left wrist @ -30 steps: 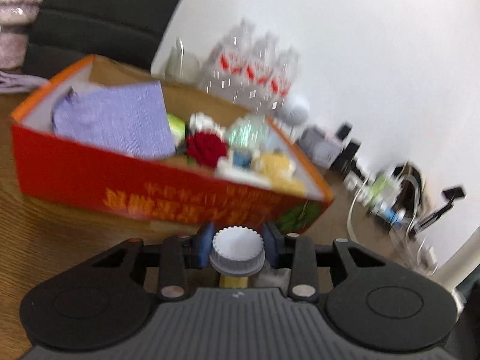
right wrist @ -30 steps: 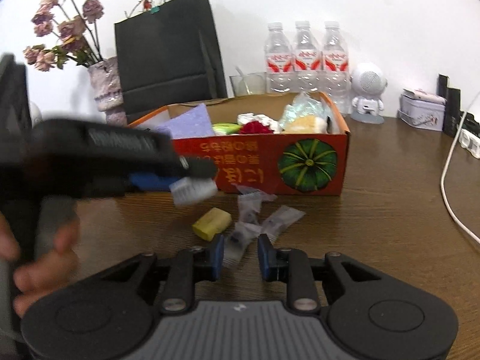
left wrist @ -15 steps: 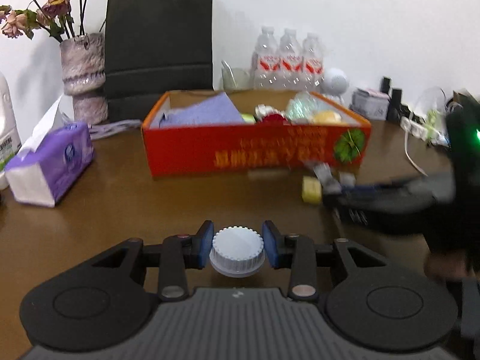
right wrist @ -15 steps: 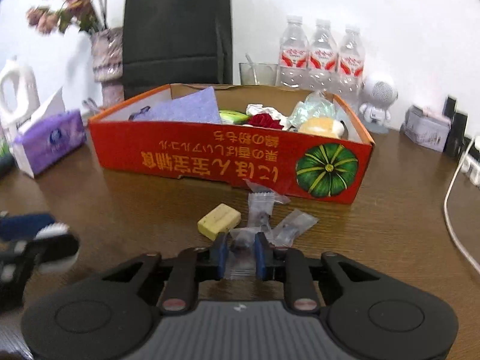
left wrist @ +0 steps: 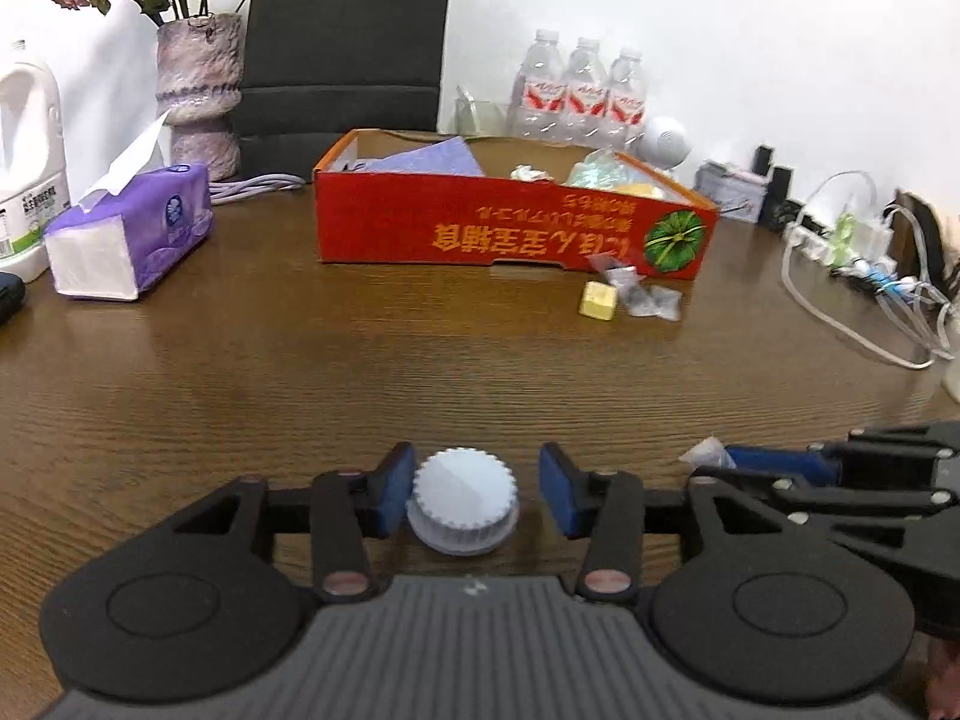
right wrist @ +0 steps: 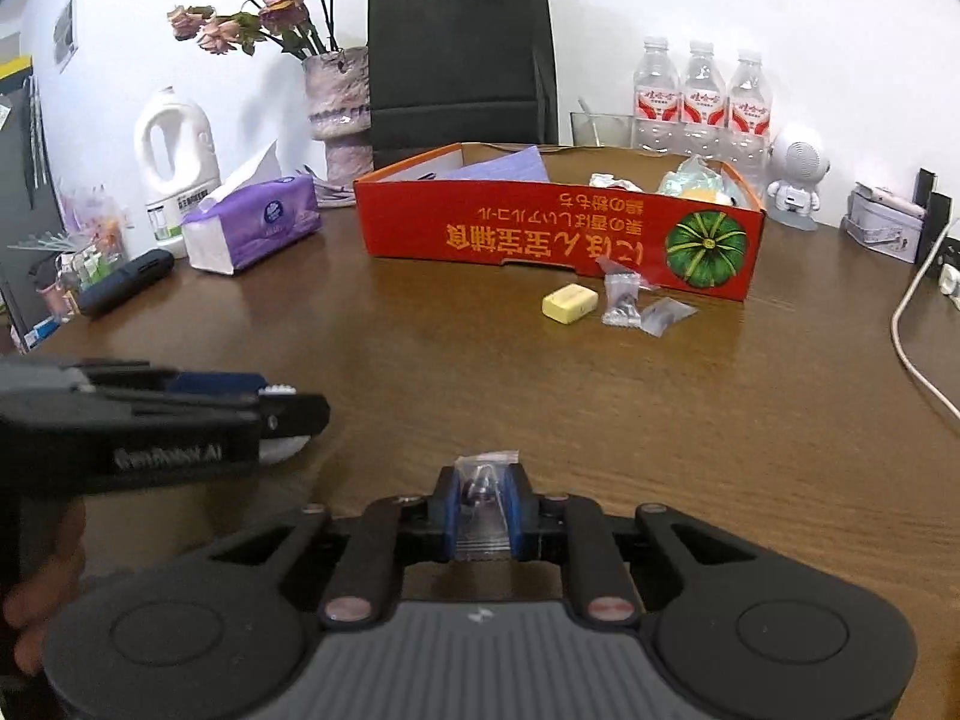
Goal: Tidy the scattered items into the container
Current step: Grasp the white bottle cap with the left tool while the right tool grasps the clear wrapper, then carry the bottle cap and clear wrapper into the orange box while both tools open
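Note:
The red cardboard box (left wrist: 480, 234) (right wrist: 540, 234) stands at the back of the wooden table with several items inside. A yellow block (left wrist: 598, 300) (right wrist: 570, 302) and small clear packets (left wrist: 651, 300) (right wrist: 636, 306) lie in front of it. My left gripper (left wrist: 474, 489) is open; a white ribbed cap (left wrist: 462, 501) sits between its pads, touching the left one, with a gap on the right. My right gripper (right wrist: 480, 504) is shut on a small clear packet (right wrist: 480, 489). Each gripper shows in the other's view: the left gripper (right wrist: 282, 414) and the right gripper (left wrist: 720, 462).
A purple tissue pack (left wrist: 129, 234), white jug (left wrist: 27, 138), vase (left wrist: 198, 90), black bag (left wrist: 342, 36) and water bottles (left wrist: 579, 93) line the back. Cables and a power strip (left wrist: 858, 252) lie at the right. A dark case (right wrist: 126, 279) lies at the left.
Both grippers have pulled back from the box toward the near table edge. My left jaws have opened around the cap. My right gripper has closed on a clear packet and carried it back.

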The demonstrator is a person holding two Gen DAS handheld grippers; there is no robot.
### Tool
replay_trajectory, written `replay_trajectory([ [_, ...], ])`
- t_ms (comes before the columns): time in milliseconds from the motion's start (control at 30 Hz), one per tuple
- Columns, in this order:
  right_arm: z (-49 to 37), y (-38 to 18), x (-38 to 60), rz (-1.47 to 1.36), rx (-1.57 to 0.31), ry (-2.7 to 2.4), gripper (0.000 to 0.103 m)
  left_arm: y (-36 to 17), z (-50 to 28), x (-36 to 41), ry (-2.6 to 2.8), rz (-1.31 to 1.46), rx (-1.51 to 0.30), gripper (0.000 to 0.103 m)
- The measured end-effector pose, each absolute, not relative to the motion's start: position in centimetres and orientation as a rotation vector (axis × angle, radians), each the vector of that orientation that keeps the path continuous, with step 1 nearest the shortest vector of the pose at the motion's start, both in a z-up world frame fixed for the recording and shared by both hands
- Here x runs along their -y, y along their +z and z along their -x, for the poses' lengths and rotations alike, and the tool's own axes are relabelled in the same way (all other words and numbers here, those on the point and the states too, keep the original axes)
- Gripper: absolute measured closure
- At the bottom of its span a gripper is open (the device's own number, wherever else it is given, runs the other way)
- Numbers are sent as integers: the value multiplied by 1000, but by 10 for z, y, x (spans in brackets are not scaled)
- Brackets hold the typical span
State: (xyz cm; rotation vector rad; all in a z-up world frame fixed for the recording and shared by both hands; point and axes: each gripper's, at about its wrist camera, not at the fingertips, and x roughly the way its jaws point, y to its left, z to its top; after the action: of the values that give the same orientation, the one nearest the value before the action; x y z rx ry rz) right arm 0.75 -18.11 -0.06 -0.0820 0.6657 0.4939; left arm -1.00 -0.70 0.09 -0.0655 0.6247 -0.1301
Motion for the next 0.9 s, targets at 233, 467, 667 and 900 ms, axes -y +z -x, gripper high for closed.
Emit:
replay_trajectory([
  [233, 3, -2, 180, 85, -646, 454, 89, -4, 15, 7, -173, 69, -636, 64],
  [467, 11, 18, 189, 42, -598, 447, 89, 24, 32, 0, -133, 104, -511, 64],
  [667, -17, 77, 209, -23, -459, 454, 89, 77, -5, -9, -174, 107, -433, 64],
  [900, -180, 146, 207, -73, -537, 492, 89, 124, -179, -6, -301, 152, -591, 64],
])
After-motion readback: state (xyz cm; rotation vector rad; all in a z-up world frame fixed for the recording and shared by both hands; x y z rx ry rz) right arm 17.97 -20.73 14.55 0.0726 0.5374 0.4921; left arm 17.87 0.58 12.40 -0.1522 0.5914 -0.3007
